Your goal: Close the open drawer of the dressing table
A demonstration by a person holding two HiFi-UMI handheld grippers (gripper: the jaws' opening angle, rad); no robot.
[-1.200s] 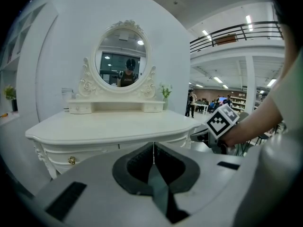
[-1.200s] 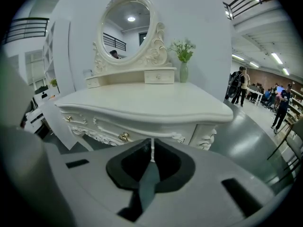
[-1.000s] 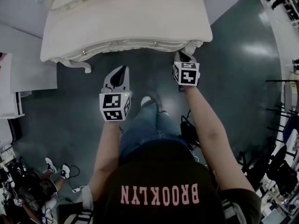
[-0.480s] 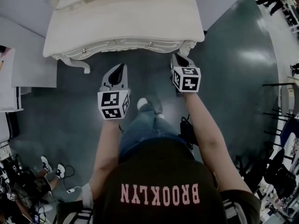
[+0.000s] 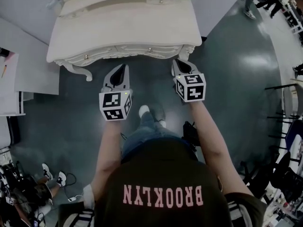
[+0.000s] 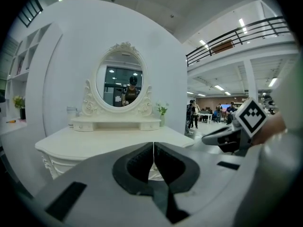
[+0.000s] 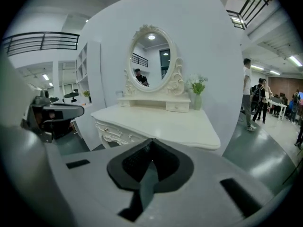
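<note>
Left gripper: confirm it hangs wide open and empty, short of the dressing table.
Not quite. The left gripper is shut, not wide open: the left gripper view shows its jaws pressed together with nothing between them. It does hang empty, short of the dressing table.

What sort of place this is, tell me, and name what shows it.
Probably a big indoor hall with a staged bedroom corner, not a home: a white dressing table with an oval mirror stands against a white wall, while a mezzanine railing and people show beyond it.
</note>
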